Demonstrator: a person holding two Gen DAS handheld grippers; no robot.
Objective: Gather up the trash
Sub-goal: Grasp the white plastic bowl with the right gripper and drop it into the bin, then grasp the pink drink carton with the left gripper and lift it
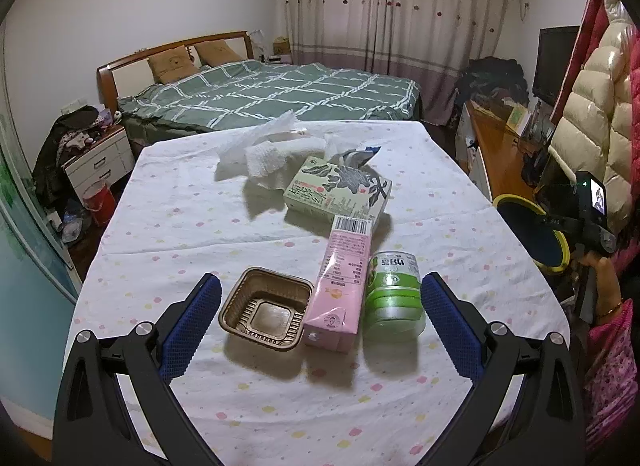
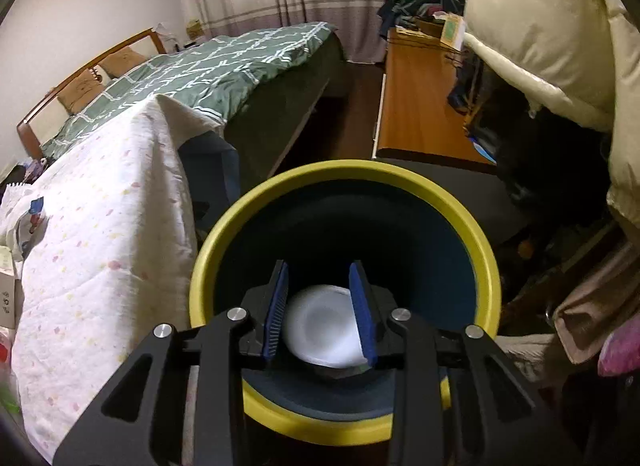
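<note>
I have the left gripper (image 1: 320,298) hovering low over the table with the white, pastel-dotted cloth (image 1: 192,225), its 2 blue-padded fingers (image 1: 192,330) spread wide with nothing pressed between them. Between the fingers in the lower centre of the left wrist view sit 3 pieces of trash in a row: a brown, square plastic tray (image 1: 266,312) on the left, a pink drink carton (image 1: 340,286) lying flat in the middle, and a green-labelled clear plastic cup (image 1: 394,296) on the right. The carton lies just beside both neighbours. Above them, near the frame's centre, lies a green-and-white tissue box (image 1: 336,189), and behind it crumpled white tissue paper (image 1: 272,149).

In the right wrist view, my right gripper (image 2: 322,286) points down into a dark blue round bin with a yellow rim (image 2: 486,250), which fills the lower centre of the frame, just beside the cloth's hanging edge. Its fingers stand partly apart, gripping nothing. A white round bowl-like item (image 2: 320,330) shows between them, lower down inside the bin; I cannot tell whether the pads touch it.
</note>
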